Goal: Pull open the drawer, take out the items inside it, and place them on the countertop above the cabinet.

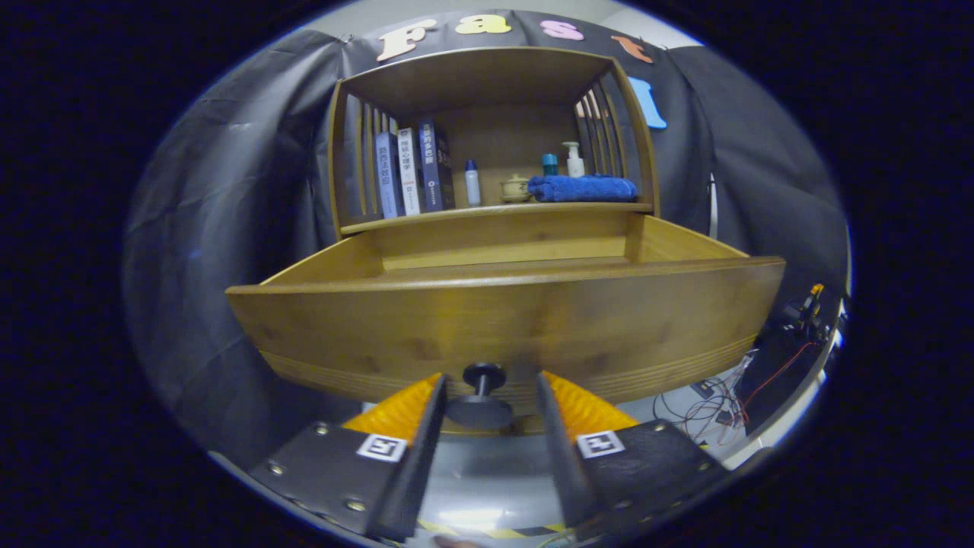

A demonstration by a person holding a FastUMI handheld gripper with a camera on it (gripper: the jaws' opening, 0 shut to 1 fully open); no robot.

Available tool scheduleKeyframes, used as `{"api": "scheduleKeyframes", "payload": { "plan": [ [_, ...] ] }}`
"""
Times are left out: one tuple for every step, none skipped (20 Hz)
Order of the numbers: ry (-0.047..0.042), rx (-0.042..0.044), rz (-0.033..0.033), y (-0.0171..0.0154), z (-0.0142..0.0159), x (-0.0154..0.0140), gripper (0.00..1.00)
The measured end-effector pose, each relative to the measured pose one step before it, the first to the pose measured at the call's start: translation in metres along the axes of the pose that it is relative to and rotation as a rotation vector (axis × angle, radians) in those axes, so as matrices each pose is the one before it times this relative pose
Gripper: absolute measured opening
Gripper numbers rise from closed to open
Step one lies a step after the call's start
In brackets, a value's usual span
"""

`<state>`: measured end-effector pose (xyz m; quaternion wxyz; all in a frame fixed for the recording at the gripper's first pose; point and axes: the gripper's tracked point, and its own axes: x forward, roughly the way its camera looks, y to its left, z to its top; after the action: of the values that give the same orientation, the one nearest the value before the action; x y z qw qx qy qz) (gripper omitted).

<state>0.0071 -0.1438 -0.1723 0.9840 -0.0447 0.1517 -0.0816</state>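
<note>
We see the hand-held gripper (487, 399) with its fingers spread to either side of the dark round knob (482, 390) on the wooden drawer (502, 320), neither finger pressing it. The drawer stands pulled out from the wooden cabinet (493, 76); its inside is hidden behind the front panel. Above it, the countertop (494, 210) carries three books (413, 171), a folded blue towel (582, 188), small bottles (472, 183) and a lidded pot (515, 189).
</note>
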Motion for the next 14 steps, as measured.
{"api": "scheduleKeyframes", "payload": {
  "plan": [
    [-0.01069,0.02088,-0.00651,-0.00100,0.00917,-0.00330,0.75],
    [-0.00908,0.02152,-0.00237,-0.00084,0.01090,-0.00587,0.86],
    [-0.00071,0.00877,-0.01354,-0.00219,0.00994,-0.00426,0.97],
    [0.00045,-0.00270,-0.01638,-0.00364,0.00873,-0.00538,0.98],
    [-0.00317,-0.01272,-0.02590,-0.00381,0.01144,-0.00366,0.98],
    [0.00973,-0.01903,-0.02621,-0.00443,0.00778,-0.00388,0.98],
    [0.01187,-0.01620,-0.00873,-0.00170,0.00758,-0.00499,0.99],
    [0.00078,-0.00098,0.00386,0.00299,0.01025,-0.00390,0.99],
    [-0.00055,0.00338,-0.00535,0.00034,0.01094,-0.00330,0.99],
    [-0.00020,-0.00564,-0.00568,-0.00086,0.00856,-0.00150,0.99],
    [-0.00401,-0.01281,-0.00546,-0.00043,0.00966,-0.00090,0.99],
    [-0.00306,-0.02124,-0.00401,-0.00040,0.00900,0.00050,0.99],
    [-0.00287,-0.01948,-0.00614,-0.00059,0.00922,0.00179,0.99],
    [0.01108,-0.01779,0.00361,0.00085,0.00606,0.00213,0.99]
  ]
}}
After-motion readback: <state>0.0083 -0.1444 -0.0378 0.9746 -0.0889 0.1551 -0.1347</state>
